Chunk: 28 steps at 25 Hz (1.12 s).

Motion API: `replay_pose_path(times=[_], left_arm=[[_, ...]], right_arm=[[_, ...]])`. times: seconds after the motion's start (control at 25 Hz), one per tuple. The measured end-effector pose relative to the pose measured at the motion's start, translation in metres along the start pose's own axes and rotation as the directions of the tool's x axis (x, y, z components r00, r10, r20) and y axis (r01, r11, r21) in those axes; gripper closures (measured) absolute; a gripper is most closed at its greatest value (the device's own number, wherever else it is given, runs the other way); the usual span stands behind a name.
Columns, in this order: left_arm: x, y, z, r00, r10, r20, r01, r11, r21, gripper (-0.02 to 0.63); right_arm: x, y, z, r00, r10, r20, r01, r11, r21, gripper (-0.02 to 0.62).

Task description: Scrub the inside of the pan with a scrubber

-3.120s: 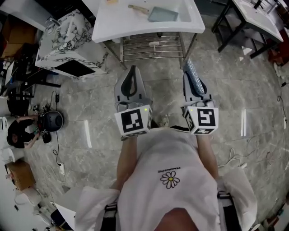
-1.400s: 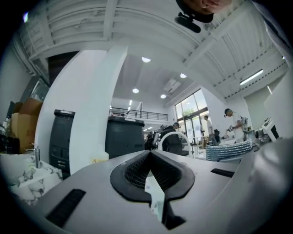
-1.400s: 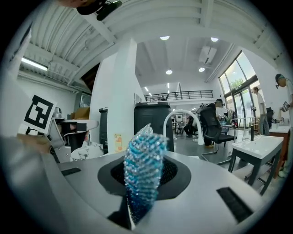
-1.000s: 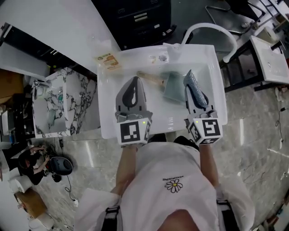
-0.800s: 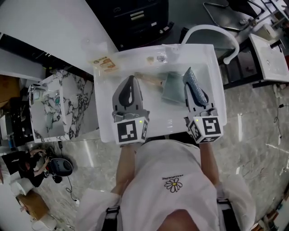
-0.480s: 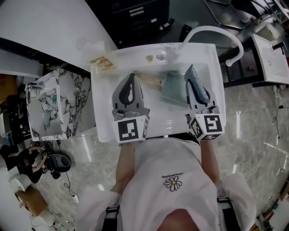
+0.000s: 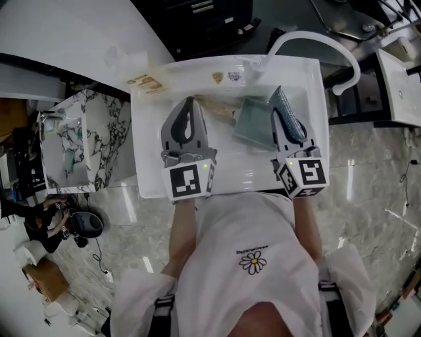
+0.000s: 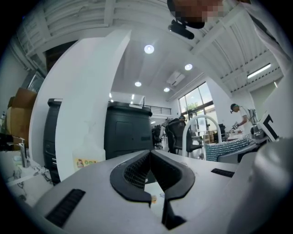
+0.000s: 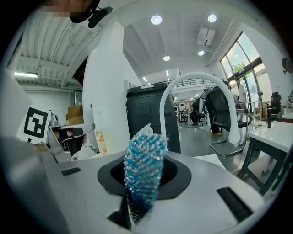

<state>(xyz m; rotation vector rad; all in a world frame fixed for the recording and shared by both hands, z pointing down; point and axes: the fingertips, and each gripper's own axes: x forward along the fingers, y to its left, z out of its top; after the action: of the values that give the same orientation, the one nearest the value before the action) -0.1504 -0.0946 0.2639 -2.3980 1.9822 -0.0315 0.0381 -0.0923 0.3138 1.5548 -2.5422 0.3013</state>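
A grey-green square pan [image 7: 252, 126] with a wooden handle [image 7: 214, 106] lies in the white sink [image 7: 148, 158]. My left gripper [image 7: 190, 101] hangs over the basin just left of the handle, shut and empty; in the left gripper view its dark pads [image 8: 137, 171] meet at the tips. My right gripper [image 7: 277, 93] hovers over the pan's right edge, shut on a sparkly blue scrubber [image 7: 287, 119]. In the right gripper view the scrubber [image 9: 143, 165] stands upright between the jaws and hides the pads.
A curved white faucet [image 7: 317, 41] arches over the sink's back right corner. Small stickers [image 7: 145, 83] sit on the back left rim. A marble-patterned unit [image 7: 66, 141] stands to the left, a black cabinet [image 7: 197, 16] behind. A person [image 7: 36, 220] crouches on the floor, far left.
Three seconds ago both grippers hung over bare floor short of the sink. They now reach over the basin, and in the last second edged further along it toward the pan. Jaws unchanged.
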Motion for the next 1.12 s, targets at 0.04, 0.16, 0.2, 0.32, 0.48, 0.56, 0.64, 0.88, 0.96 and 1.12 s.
replay_pose_path(times=[0.04,0.16,0.2,0.32,0.48,0.56,0.64,0.88,0.96,1.12], left_arm=[[0.003,-0.002,-0.001,1.0,-0.006,-0.005,0.006,1.0,0.002,0.589],[0.016,-0.017,-0.009,0.994,-0.105,-0.037,0.108,0.991,0.085,0.588],[0.022,-0.026,-0.015,0.984,-0.17,-0.062,0.177,0.974,0.143,0.553],[0.039,-0.048,-0.042,0.92,-0.33,-0.213,0.386,0.862,0.328,0.468],[0.052,-0.065,-0.106,0.774,-0.382,-0.505,0.627,0.573,0.527,0.441],[0.055,-0.073,-0.139,0.691,-0.369,-0.622,0.722,0.397,0.567,0.412],[0.055,-0.079,-0.17,0.61,-0.347,-0.712,0.792,0.261,0.551,0.4],[0.04,-0.081,-0.264,0.36,-0.187,-0.914,0.925,-0.053,0.375,0.385],[0.036,-0.075,-0.29,0.292,-0.12,-0.949,0.944,-0.124,0.306,0.387],[0.042,-0.069,-0.315,0.214,-0.045,-0.976,0.969,-0.118,0.218,0.387]], right_arm=[[0.0,-0.001,-0.001,1.0,0.004,-0.003,-0.004,1.0,0.001,0.534],[0.0,-0.006,-0.006,1.0,0.013,-0.016,-0.013,1.0,0.006,0.535],[0.0,-0.008,-0.008,1.0,0.015,-0.022,-0.015,1.0,0.009,0.534],[-0.002,-0.012,-0.014,0.999,0.025,-0.042,-0.025,1.0,0.011,0.534],[-0.003,-0.02,-0.026,0.997,0.033,-0.074,-0.033,0.999,0.011,0.534],[-0.004,-0.025,-0.032,0.995,0.03,-0.091,-0.029,0.999,0.017,0.534],[-0.005,-0.029,-0.039,0.994,0.023,-0.107,-0.021,0.999,0.024,0.534],[-0.007,-0.049,-0.06,0.988,-0.001,-0.154,0.01,0.998,0.06,0.534],[-0.006,-0.055,-0.066,0.986,-0.005,-0.168,0.017,0.998,0.068,0.534],[-0.004,-0.063,-0.076,0.982,-0.004,-0.188,0.019,0.997,0.078,0.534]])
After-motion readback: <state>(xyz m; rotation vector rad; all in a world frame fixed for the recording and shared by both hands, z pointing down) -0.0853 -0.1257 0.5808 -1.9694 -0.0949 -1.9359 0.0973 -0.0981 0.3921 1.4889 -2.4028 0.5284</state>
